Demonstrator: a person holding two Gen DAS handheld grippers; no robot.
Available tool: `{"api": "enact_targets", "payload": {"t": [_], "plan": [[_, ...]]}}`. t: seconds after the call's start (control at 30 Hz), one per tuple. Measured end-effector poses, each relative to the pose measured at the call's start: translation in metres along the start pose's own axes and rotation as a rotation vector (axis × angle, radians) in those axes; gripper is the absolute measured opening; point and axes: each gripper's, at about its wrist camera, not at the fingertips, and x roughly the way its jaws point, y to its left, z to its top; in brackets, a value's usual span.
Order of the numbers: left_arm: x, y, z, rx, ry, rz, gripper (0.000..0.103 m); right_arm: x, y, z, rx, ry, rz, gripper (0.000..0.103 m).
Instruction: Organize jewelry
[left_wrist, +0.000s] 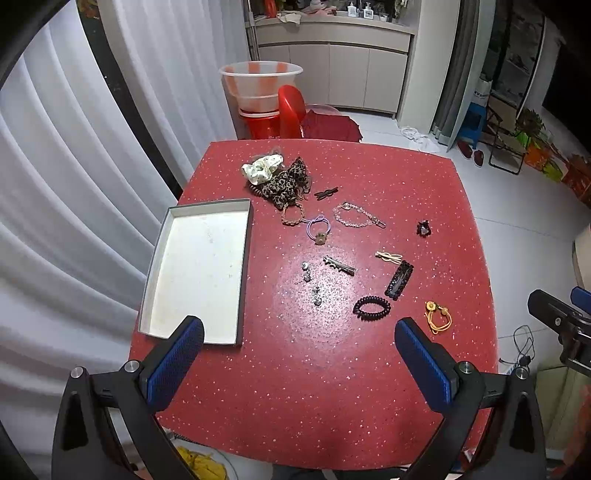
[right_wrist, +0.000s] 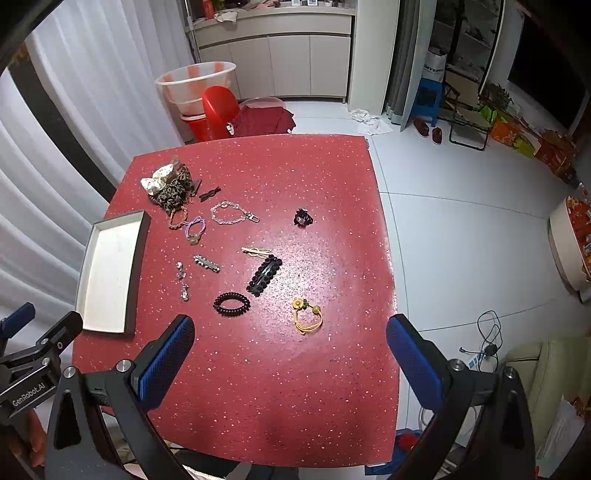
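A shallow grey box (left_wrist: 195, 273) with a white bare floor lies at the table's left side; it also shows in the right wrist view (right_wrist: 109, 273). Several hair ties, clips and bracelets lie scattered on the red table (left_wrist: 314, 387): a black coil tie (left_wrist: 371, 307), a yellow tie (left_wrist: 437, 316), a black beaded clip (left_wrist: 399, 279), a bead bracelet (left_wrist: 356, 215), a scrunchie pile (left_wrist: 277, 177). My left gripper (left_wrist: 299, 332) is open, held above the table's near part. My right gripper (right_wrist: 290, 330) is open above the near edge, close to the yellow tie (right_wrist: 306, 314).
A white curtain (left_wrist: 74, 184) hangs left of the table. A red stool (left_wrist: 291, 110) and a stacked basin (left_wrist: 260, 85) stand behind the far edge. The floor (right_wrist: 461, 240) lies right of the table, with cables (right_wrist: 487, 343) on it.
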Motion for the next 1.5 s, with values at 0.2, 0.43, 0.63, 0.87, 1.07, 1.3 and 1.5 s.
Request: {"api": "enact_targets", "payload": {"t": [0.2, 0.43, 0.63, 0.87, 1.07, 1.3, 1.5], "plan": [[0.0017, -0.0028, 0.0006, -0.004, 0.008, 0.005, 0.103, 0.0019, 0.0009, 0.0038, 0.002, 0.005, 0.000, 0.103], [0.0044, -0.0080, 0.0007, 0.005, 0.012, 0.004, 0.103, 0.0039, -0.0020, 0.0049, -0.003, 0.015, 0.001, 0.103], [0.0046, -0.0065, 0.0008, 0.003, 0.014, 0.005, 0.103, 0.0048, -0.0011, 0.0057, -0.003, 0.017, 0.000, 0.103], [0.0050, -0.0060, 0.0013, 0.002, 0.015, 0.006, 0.103, 0.0053, 0.0005, 0.0061, -0.006, 0.018, 0.001, 0.103], [0.0056, -0.0055, 0.0000, 0.001, 0.015, 0.007, 0.103, 0.0053, 0.0009, 0.0060, -0.005, 0.019, 0.000, 0.103], [0.0056, -0.0027, -0.0026, -0.005, 0.014, 0.011, 0.103, 0.0060, 0.0022, 0.0054, -0.005, 0.019, 0.001, 0.103], [0.0041, -0.0021, -0.0051, -0.007, 0.010, 0.011, 0.103, 0.0063, 0.0034, 0.0022, -0.006, 0.017, 0.000, 0.103]]}}
